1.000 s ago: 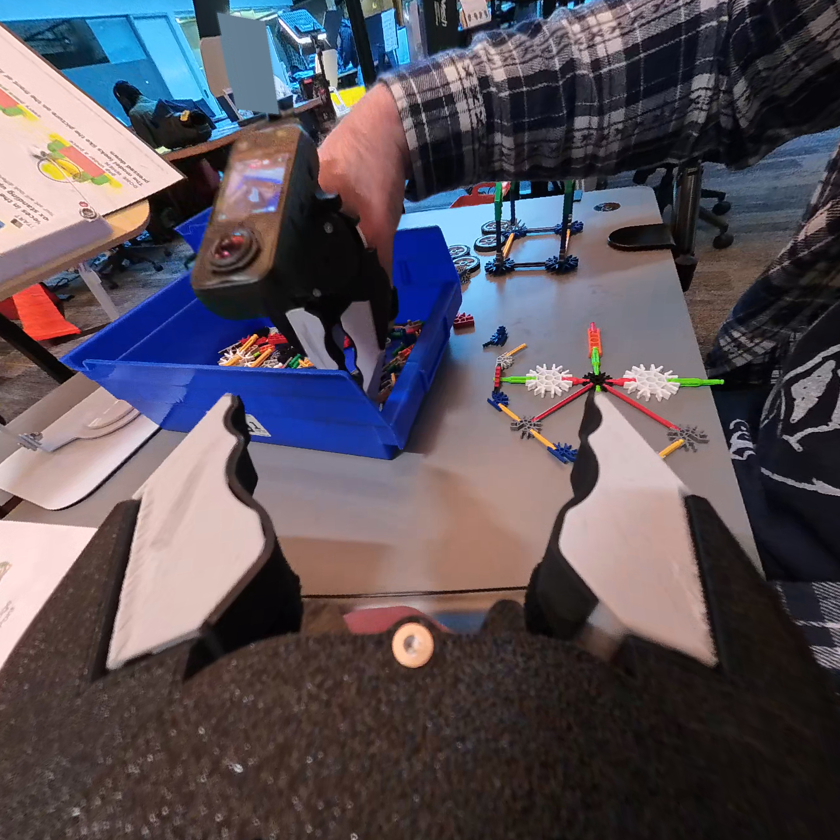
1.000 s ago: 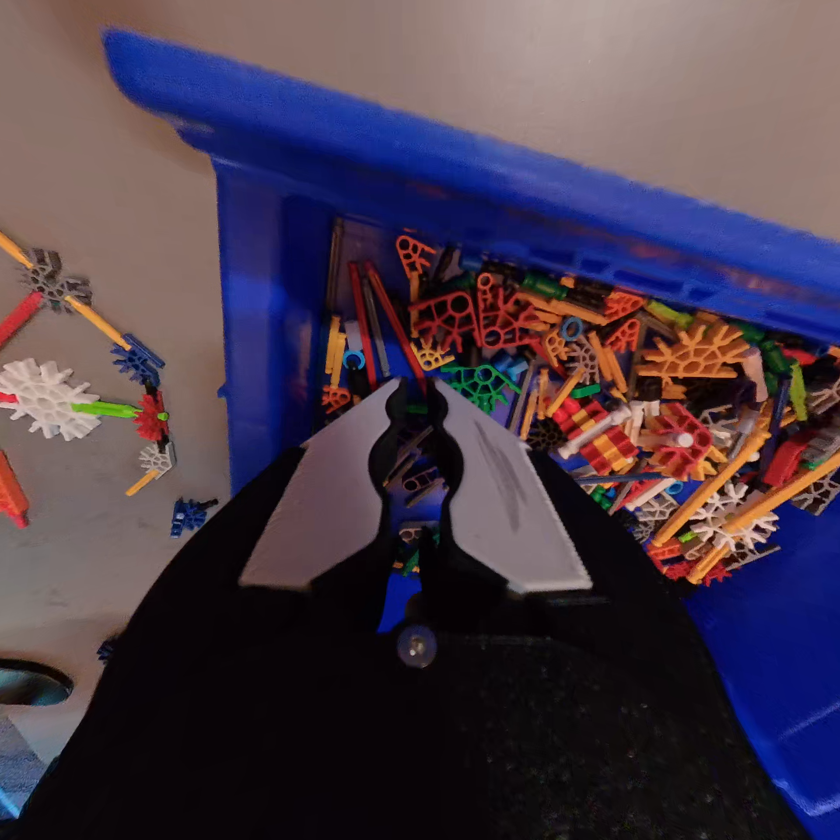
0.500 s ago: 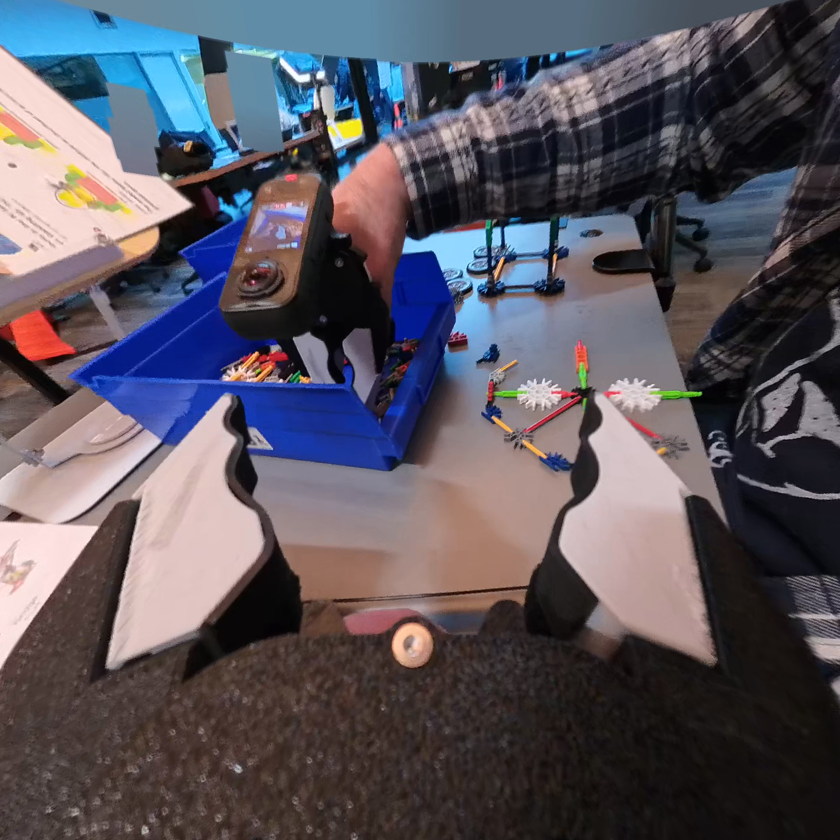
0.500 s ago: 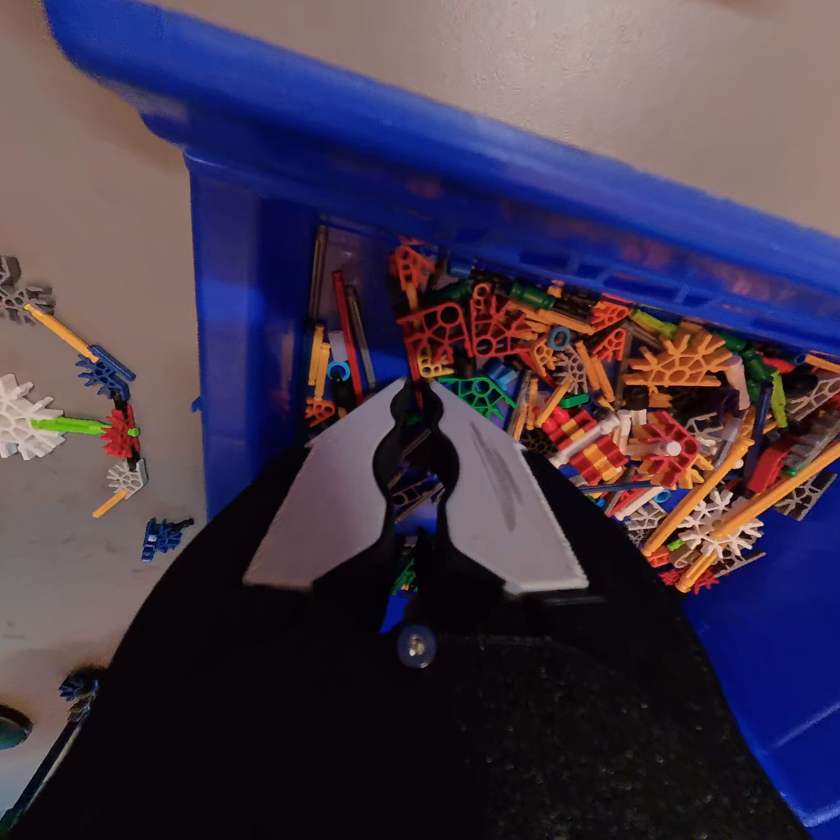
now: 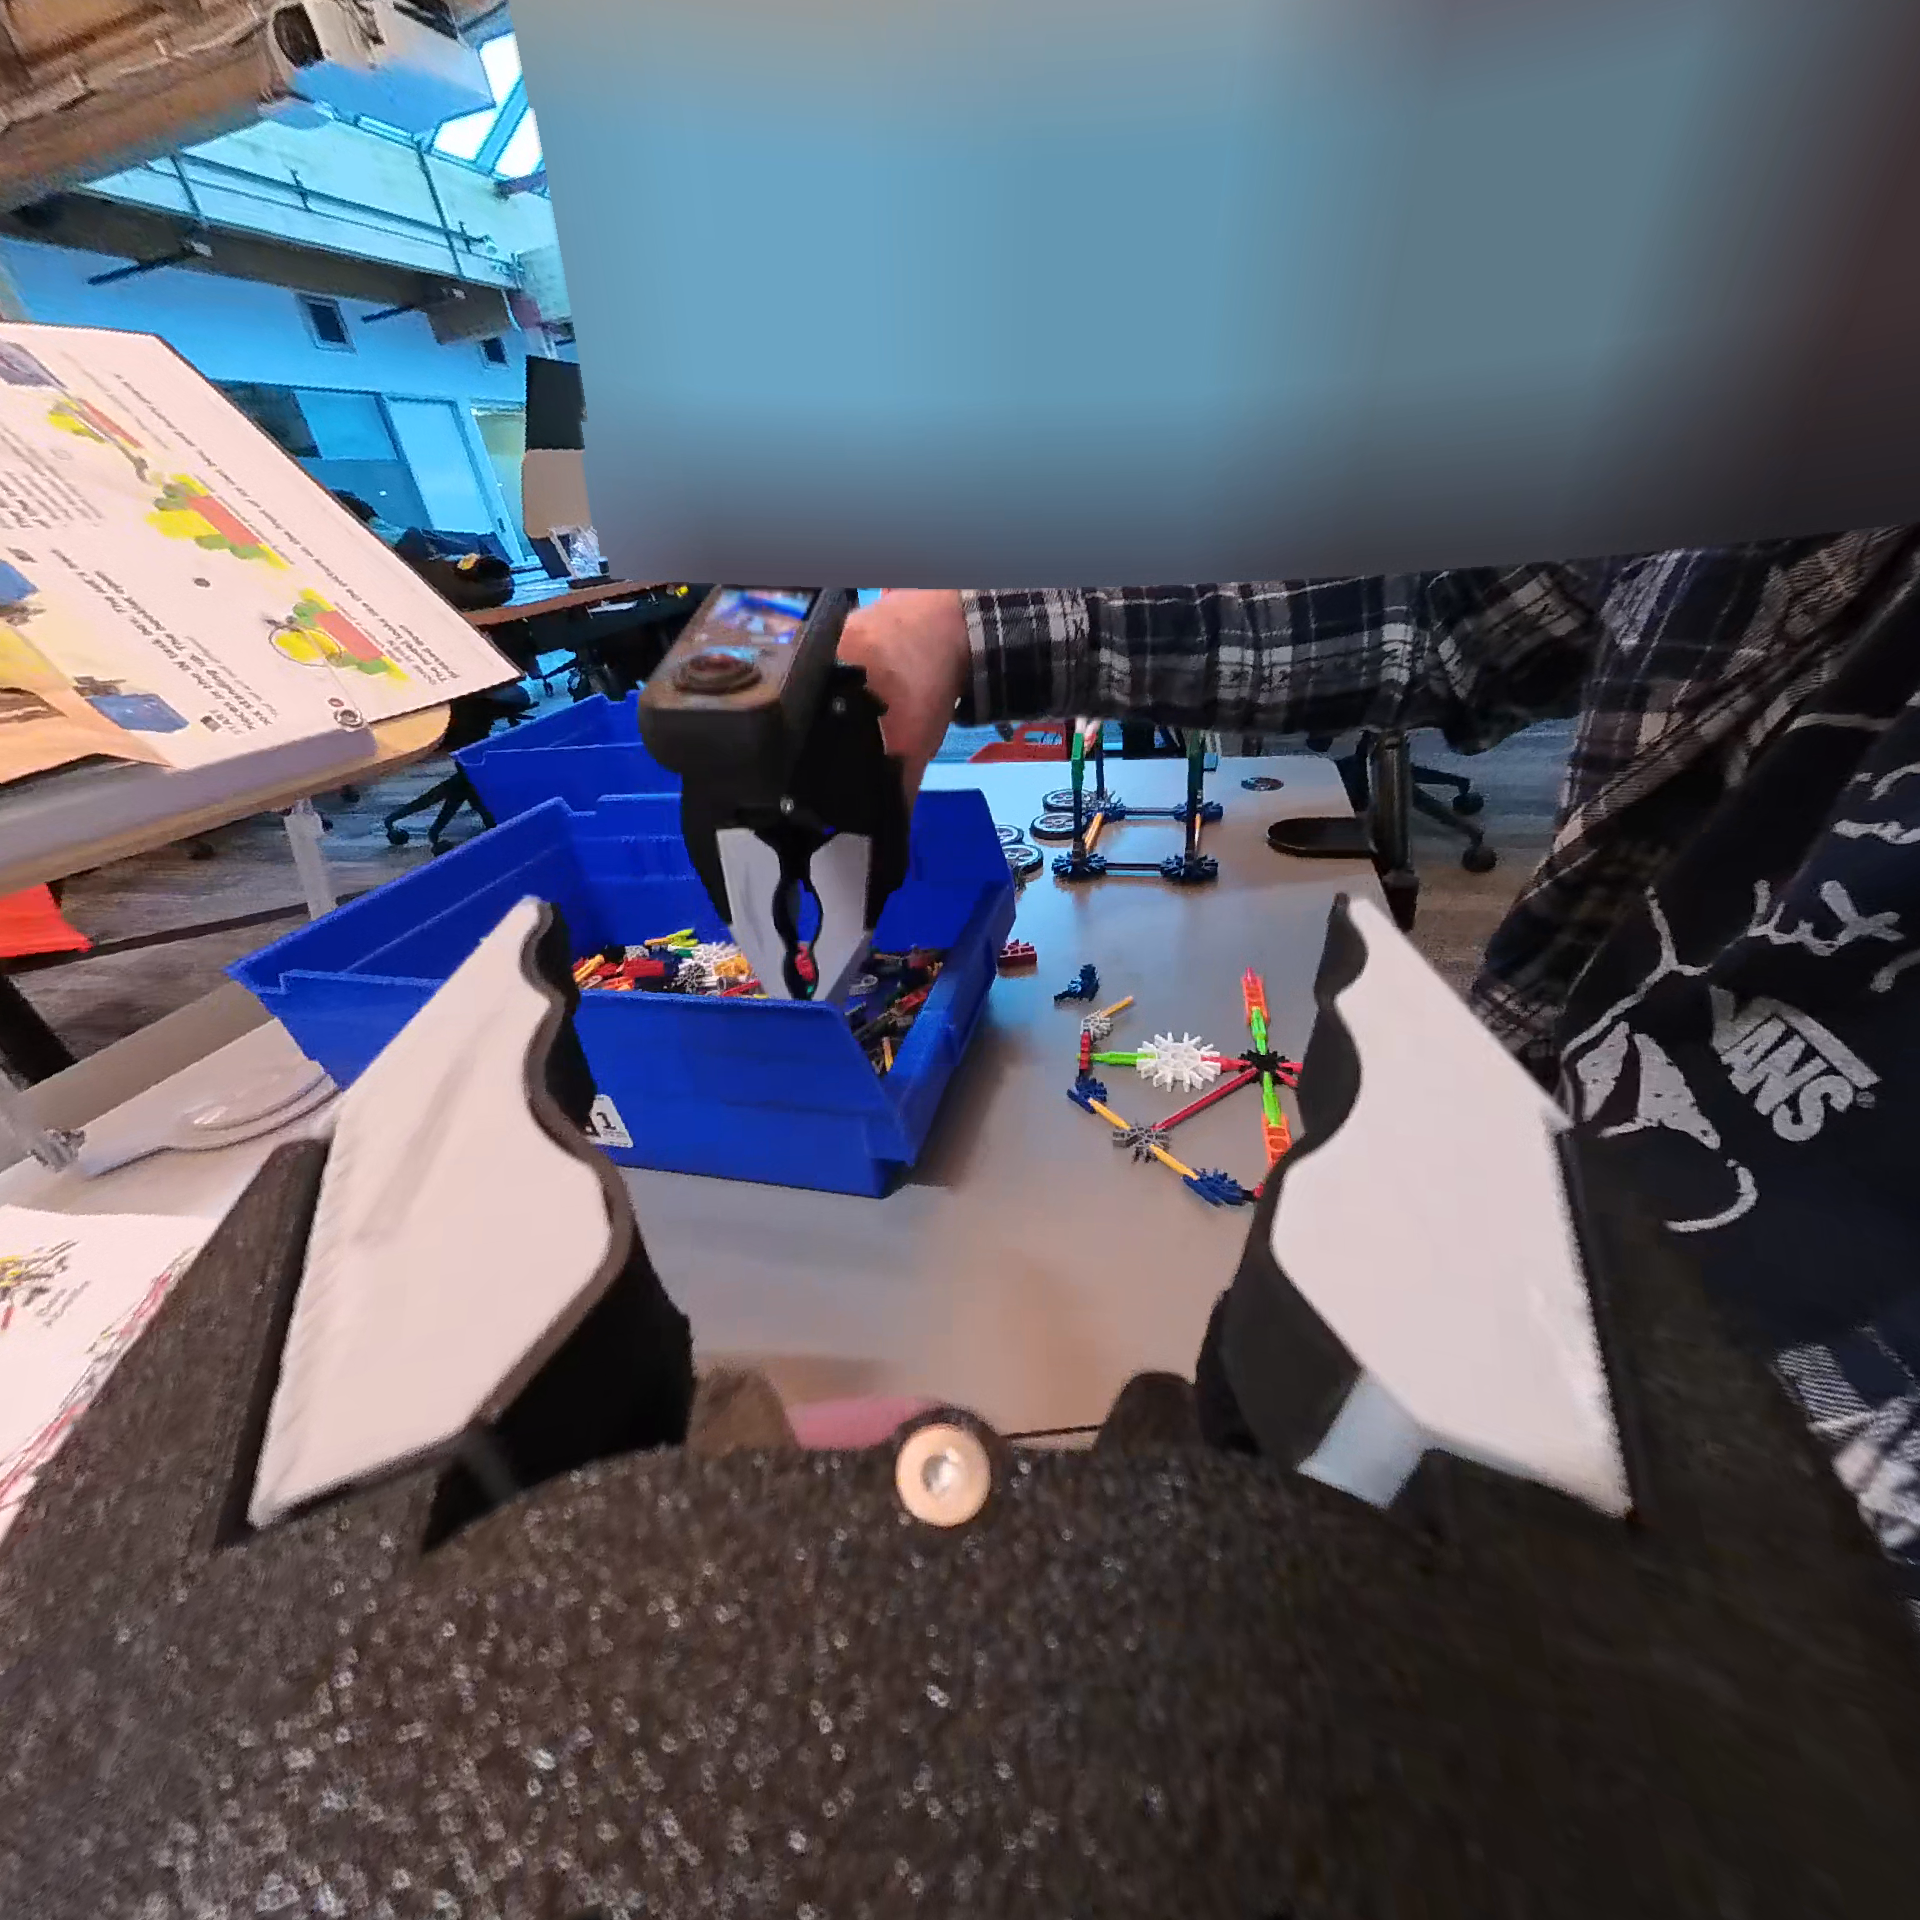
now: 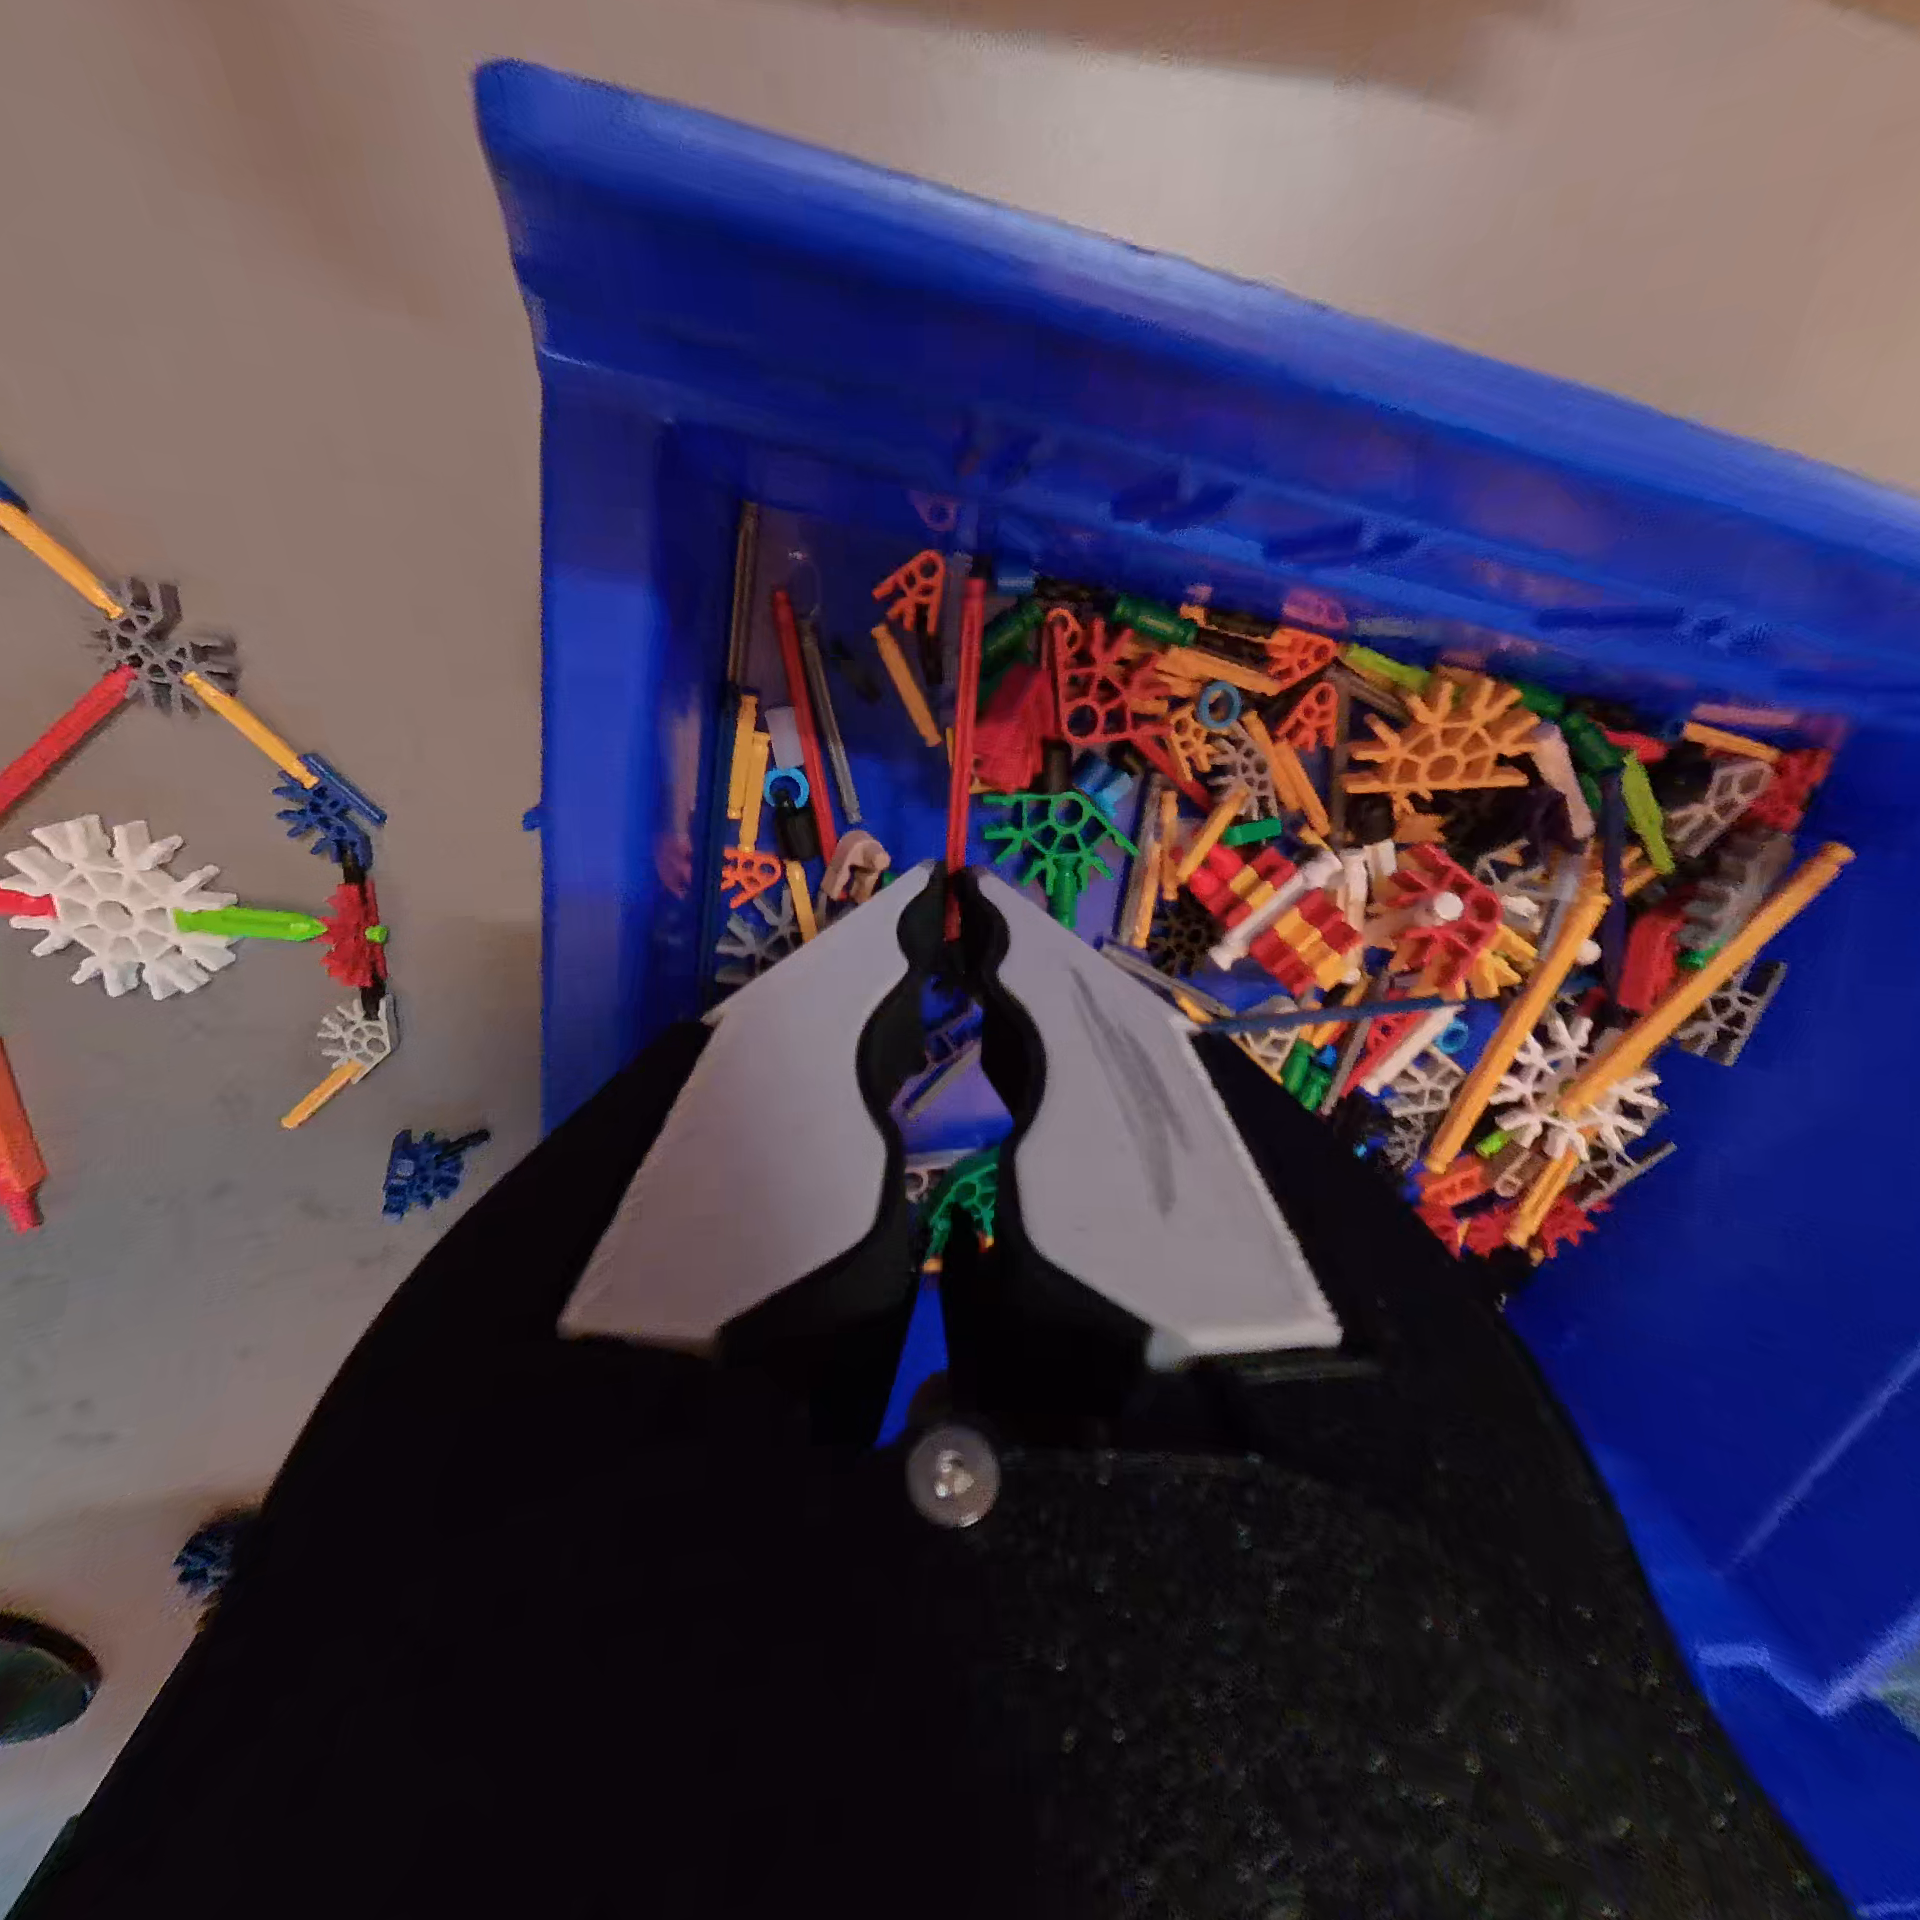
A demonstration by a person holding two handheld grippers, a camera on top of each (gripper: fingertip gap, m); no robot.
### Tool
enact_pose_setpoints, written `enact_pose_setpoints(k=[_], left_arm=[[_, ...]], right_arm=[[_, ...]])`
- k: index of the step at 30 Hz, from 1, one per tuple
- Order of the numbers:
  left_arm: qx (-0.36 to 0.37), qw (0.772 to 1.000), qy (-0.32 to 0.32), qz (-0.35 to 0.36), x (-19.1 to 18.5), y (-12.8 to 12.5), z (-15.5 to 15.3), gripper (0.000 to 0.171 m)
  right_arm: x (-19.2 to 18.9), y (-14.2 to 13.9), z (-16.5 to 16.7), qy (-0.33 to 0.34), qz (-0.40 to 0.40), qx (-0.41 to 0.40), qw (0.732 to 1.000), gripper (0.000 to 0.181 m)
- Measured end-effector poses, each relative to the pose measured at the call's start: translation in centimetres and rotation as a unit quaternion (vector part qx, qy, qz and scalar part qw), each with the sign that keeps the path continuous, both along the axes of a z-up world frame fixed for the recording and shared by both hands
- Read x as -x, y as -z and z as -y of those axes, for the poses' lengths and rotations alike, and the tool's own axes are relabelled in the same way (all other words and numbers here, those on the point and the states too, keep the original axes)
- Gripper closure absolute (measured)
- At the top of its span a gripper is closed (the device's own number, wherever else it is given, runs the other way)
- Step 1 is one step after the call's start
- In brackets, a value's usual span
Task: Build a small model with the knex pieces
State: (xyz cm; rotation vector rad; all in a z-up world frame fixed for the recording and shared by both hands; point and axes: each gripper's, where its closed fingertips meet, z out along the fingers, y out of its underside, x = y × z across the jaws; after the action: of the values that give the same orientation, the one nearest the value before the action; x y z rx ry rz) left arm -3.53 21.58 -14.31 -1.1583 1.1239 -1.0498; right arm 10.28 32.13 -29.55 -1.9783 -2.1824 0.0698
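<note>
Since a moment ago our right gripper [image 6: 951, 899] has risen from the heap with a thin red rod [image 6: 964, 727] pinched between its fingertips, where before it was clenched among the loose pieces with nothing visible in it; the rod points forward along the fingers, out over the pile. We see it poised above the near end of a blue plastic bin [image 6: 1143, 343] that sits on a grey table [image 5: 935, 1268]. Inside the bin lies a jumble of construction-toy parts [image 6: 1403, 831]: orange, red, green and white snowflake-shaped connectors, yellow and red rods, small blue rings, all crowded toward one end while the other end shows bare blue floor. Our left gripper [image 5: 935, 1049] hangs back above the table edge, its fingers spread wide and holding nothing. Beside the bin, flat on the table, rests a partly built figure of rods and connectors [image 5: 1195, 1081] with a white snowflake piece [image 6: 114, 904] in it. A second blue bin [image 5: 540, 753] stands behind the first; its contents are hidden from us. An open instruction booklet [image 5: 208, 561] is propped at left.
</note>
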Motion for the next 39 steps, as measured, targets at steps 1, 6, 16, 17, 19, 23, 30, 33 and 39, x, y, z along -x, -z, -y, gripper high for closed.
enact_pose_setpoints(k=[1, 6, 16, 17, 19, 23, 30, 33, 39], left_arm=[[0.001, 1.0, -0.001, -0.001, 0.0, 0.1, 0.0, 0.034], [0.001, 1.0, -0.005, -0.002, 0.0, 0.1, -0.2, 0.035], [-0.016, 0.999, 0.014, -0.046, -1.3, 0.9, 1.5, 0.04], [-0.025, 0.998, 0.015, -0.062, -1.8, 1.2, 1.8, 0.04], [-0.054, 0.992, 0.025, -0.114, -3.1, 2.6, 3.1, 0.037], [-0.082, 0.977, 0.084, -0.179, -5.7, 4.6, 6.4, 0.038], [-0.112, 0.934, 0.183, -0.286, -8.5, 8.1, 11.1, 0.044], [-0.127, 0.908, 0.215, -0.336, -9.2, 9.8, 12.8, 0.047], [-0.161, 0.853, 0.259, -0.425, -10.0, 13.8, 15.0, 0.048]], right_arm=[[-0.1, -0.5, 0.0, 0.003, -0.007, -0.003, 1.0, 0.181], [-0.3, -2.9, 0.6, 0.01, -0.043, -0.016, 0.999, 0.181], [-3.4, -7.7, 5.1, -0.007, -0.028, -0.066, 0.997, 0.181], [-3.9, -7.9, 6.1, -0.016, -0.02, -0.068, 0.997, 0.181], [-4.9, -8.0, 8.1, -0.03, -0.003, -0.068, 0.997, 0.18], [-6.8, -7.2, 11.7, -0.053, 0.036, -0.067, 0.996, 0.18], [-7.8, -4.0, 15.9, -0.096, 0.061, -0.056, 0.992, 0.18], [-8.0, -2.5, 16.6, -0.123, 0.077, -0.064, 0.987, 0.18], [-7.0, -0.8, 17.3, -0.185, 0.081, -0.103, 0.974, 0.18]])
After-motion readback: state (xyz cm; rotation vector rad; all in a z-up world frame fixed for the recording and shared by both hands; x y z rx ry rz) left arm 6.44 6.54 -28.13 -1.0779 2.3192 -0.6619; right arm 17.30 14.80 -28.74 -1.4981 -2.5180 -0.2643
